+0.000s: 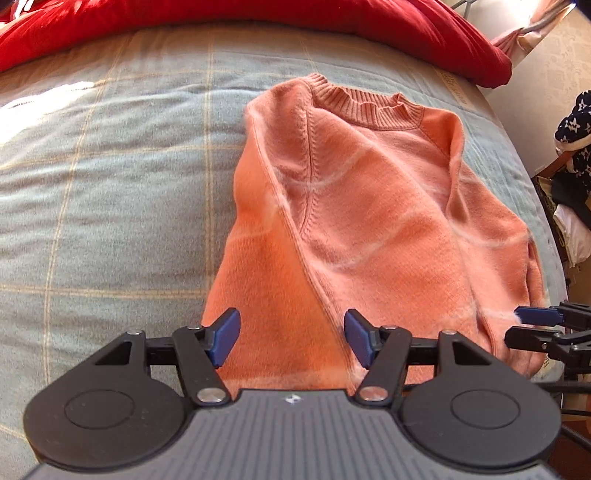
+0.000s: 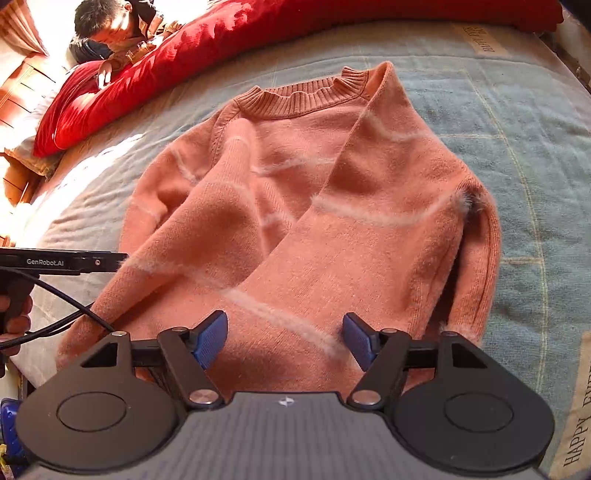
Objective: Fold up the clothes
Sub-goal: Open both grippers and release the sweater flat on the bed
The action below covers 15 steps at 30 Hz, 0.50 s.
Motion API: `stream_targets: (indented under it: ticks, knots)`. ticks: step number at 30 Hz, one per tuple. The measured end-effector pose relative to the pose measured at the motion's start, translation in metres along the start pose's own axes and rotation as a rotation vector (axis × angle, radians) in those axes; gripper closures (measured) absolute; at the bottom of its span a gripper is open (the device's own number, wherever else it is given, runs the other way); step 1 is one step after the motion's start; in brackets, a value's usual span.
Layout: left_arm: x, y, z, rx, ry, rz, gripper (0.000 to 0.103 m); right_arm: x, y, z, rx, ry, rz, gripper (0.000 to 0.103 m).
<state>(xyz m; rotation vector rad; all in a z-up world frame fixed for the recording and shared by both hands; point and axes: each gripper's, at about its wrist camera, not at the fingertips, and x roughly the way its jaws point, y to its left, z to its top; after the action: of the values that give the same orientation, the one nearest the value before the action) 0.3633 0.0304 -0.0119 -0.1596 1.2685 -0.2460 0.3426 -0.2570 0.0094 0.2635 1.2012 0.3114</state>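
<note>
Left wrist view shows the sweater point(image 1: 369, 206) flat on the bed point(image 1: 110, 184), both sleeves folded inward, seemingly ready for the hem fold; left tongs point(image 1: 291, 338) and right tongs point(image 2: 284, 339) gape empty above it.

Bed covered with a pale blue-grey blanket with thin yellow check lines point(image 1: 110, 166), lightly wrinkled, fills most of both views. Cream fabric border with dark printed lettering point(image 2: 576, 424) runs along the blanket's edge. Thick red plush quilt point(image 1: 406, 26) bunched along the far side of the bed. A person point(image 2: 110, 33) lies at the far left corner, partly under the red quilt. Hard sunlight falls from the left, a blown-out patch on the blanket point(image 2: 74, 170). Orange-brown curtain point(image 2: 18, 26) at the upper left. Pale patterned wall or floor surface point(image 1: 546, 70) right of the bed. Pile of dark star-patterned fabric point(image 1: 576, 125) on brown furniture beside the bed, details unclear.
</note>
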Motion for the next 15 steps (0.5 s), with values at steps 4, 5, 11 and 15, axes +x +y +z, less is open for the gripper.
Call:
stream_targets:
  ticks: [4,5,11,15]
  knots:
    - [-0.003,0.0,-0.019,-0.036,0.009,-0.024,0.04,-0.01,0.01,-0.001,-0.026,-0.009,0.016,0.027]
    - [-0.006,0.003,-0.023,-0.047,0.01,-0.023,0.04,-0.012,0.011,0.0,-0.028,-0.012,0.016,0.027]
    - [-0.042,0.028,-0.039,-0.085,-0.015,0.008,0.04,-0.034,0.03,0.021,-0.04,-0.039,0.043,0.027]
    - [-0.069,0.048,-0.048,-0.074,-0.047,0.04,0.036,-0.045,0.06,0.042,-0.066,-0.054,0.108,0.025]
